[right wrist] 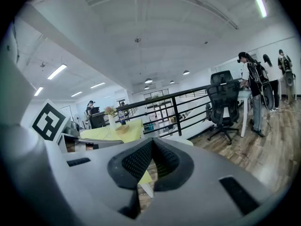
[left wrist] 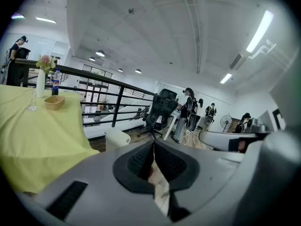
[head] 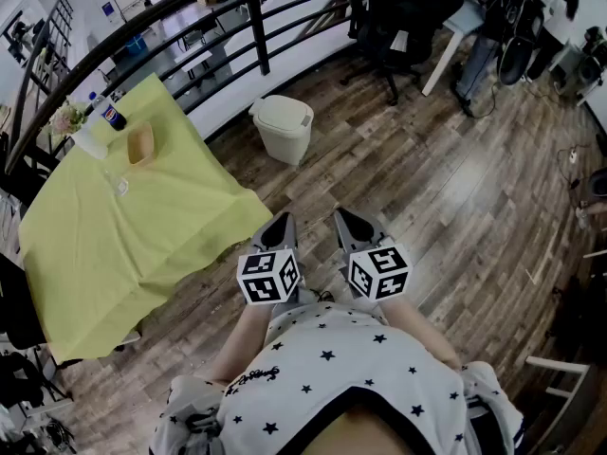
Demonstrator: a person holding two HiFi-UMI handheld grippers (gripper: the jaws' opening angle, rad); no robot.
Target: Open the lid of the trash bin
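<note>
A cream trash bin [head: 283, 126] with its lid down stands on the wood floor by the black railing, well ahead of both grippers. In the left gripper view the bin [left wrist: 116, 138] shows just left of the jaws. My left gripper [head: 283, 220] and right gripper [head: 343, 216] are held side by side close to my body, both pointing toward the bin. The left gripper [left wrist: 154, 143] is shut with nothing in it. The right gripper [right wrist: 153, 141] is also shut and holds nothing. Neither touches the bin.
A table under a yellow-green cloth [head: 114, 226] stands to the left, with a bottle [head: 111, 114], a wooden bowl [head: 140, 143] and a vase on it. A black railing [head: 256, 17] runs behind the bin. An office chair [head: 394, 27] and a person at a desk [head: 484, 27] are at the far right.
</note>
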